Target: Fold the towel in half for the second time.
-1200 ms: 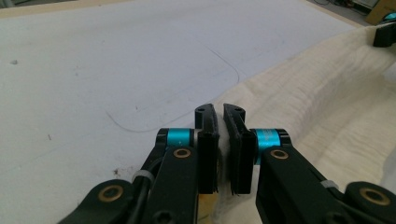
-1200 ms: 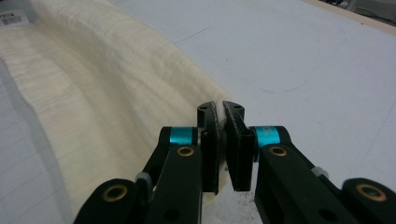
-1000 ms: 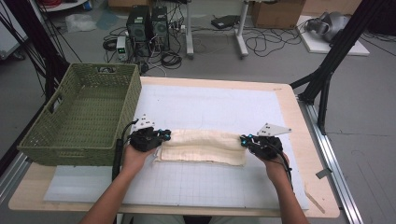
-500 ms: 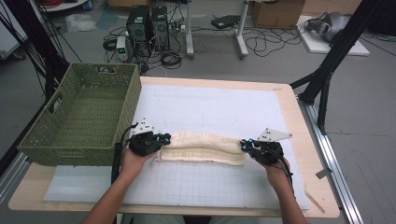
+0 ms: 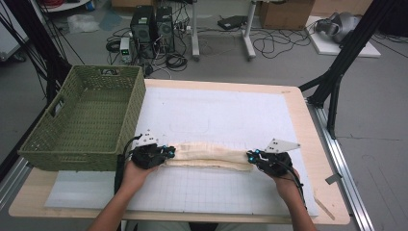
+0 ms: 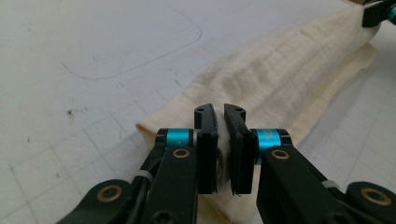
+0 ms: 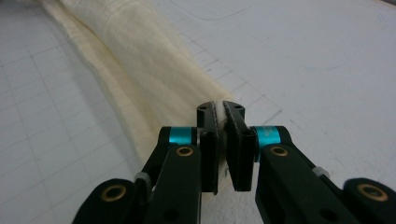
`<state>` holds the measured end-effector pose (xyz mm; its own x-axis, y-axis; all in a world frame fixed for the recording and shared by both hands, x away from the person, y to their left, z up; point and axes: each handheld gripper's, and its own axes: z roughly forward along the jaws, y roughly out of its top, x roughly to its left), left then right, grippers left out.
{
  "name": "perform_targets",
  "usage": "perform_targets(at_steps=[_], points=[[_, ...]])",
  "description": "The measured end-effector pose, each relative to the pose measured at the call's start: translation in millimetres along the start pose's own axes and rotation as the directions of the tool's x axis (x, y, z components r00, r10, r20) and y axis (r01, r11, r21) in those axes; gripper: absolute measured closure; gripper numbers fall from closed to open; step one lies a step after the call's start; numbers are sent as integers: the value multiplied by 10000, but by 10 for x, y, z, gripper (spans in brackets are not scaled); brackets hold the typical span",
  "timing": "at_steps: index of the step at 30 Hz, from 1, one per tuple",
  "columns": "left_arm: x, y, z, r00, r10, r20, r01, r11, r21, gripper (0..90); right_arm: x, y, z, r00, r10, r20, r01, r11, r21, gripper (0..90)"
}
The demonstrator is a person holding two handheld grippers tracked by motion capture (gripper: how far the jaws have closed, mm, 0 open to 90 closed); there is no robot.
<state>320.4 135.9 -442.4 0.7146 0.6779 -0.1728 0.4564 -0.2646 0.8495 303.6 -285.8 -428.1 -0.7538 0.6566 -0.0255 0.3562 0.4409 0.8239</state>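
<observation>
Lying across the near middle of the white gridded mat [image 5: 226, 120], a cream cloth [image 5: 209, 156], folded lengthwise into a long narrow band, is being held at both ends by a person's two grippers. At the left, an empty green woven basket [image 5: 84, 120] is sitting on the table [image 5: 327, 192], just beside the left gripper [image 5: 169, 152], whose jaws are pinching the cloth's left end; in the left gripper view [image 6: 219, 135] a fold of fabric is showing between them. The cloth looks light, soft and limp, so it is likely sagging in the middle when lifted and is best taken by its ends or corners, as now. At the right, the right gripper [image 5: 252, 156] is likewise pressing its jaws together on the other end [image 7: 220, 135]. Nothing is standing in the way on the mat; the basket's near wall looks like the one obstacle, if the cloth is going there.
</observation>
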Motion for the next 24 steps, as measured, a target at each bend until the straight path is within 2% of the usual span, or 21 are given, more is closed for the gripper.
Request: perform_targets(at_steps=[5, 7, 9, 11, 13, 15, 17, 20, 23, 24], points=[[-13, -26, -36, 10000, -37, 29, 37, 9999, 154, 822, 30, -31, -32, 10000, -29, -64, 30, 9999, 167, 849], [-16, -16, -49, 9999, -138, 16, 138, 9998, 119, 756, 33, -43, -37, 10000, -73, -45, 74, 9997, 217, 849], [-24, 30, -80, 9995, -316, -73, 315, 9993, -196, 610, 41, -58, -33, 9999, -82, -71, 84, 9996, 271, 849], [-45, 107, -133, 9989, -466, -79, 458, 9959, -779, 499, 53, -70, -28, 9999, -136, -91, 139, 9993, 355, 849], [-74, 190, -176, 9993, -371, -19, 365, 9907, -1311, 456, 70, -73, -24, 9997, -215, -79, 219, 9988, 441, 849], [-101, 253, -171, 9998, -169, 91, 181, 9885, -1504, 464, 81, -69, -25, 9997, -256, -64, 259, 9985, 488, 847], [-117, 276, -97, 9998, -13, 202, 38, 9923, -1237, 527, 87, -68, -19, 9995, -310, -57, 313, 9981, 524, 847], [-111, 234, 71, 10000, -9, -67, 8, 9999, -142, 634, 102, -70, -14, 9991, -423, -42, 425, 9971, 632, 847], [-118, 180, 190, 9993, 194, -332, -164, 9962, 860, 708, 114, -69, -27, 9990, -453, -16, 453, 9966, 688, 848], [-125, 162, 206, 9989, 298, -370, -261, 9949, 971, 723, 113, -71, -33, 9989, -476, -9, 475, 9964, 705, 848]])
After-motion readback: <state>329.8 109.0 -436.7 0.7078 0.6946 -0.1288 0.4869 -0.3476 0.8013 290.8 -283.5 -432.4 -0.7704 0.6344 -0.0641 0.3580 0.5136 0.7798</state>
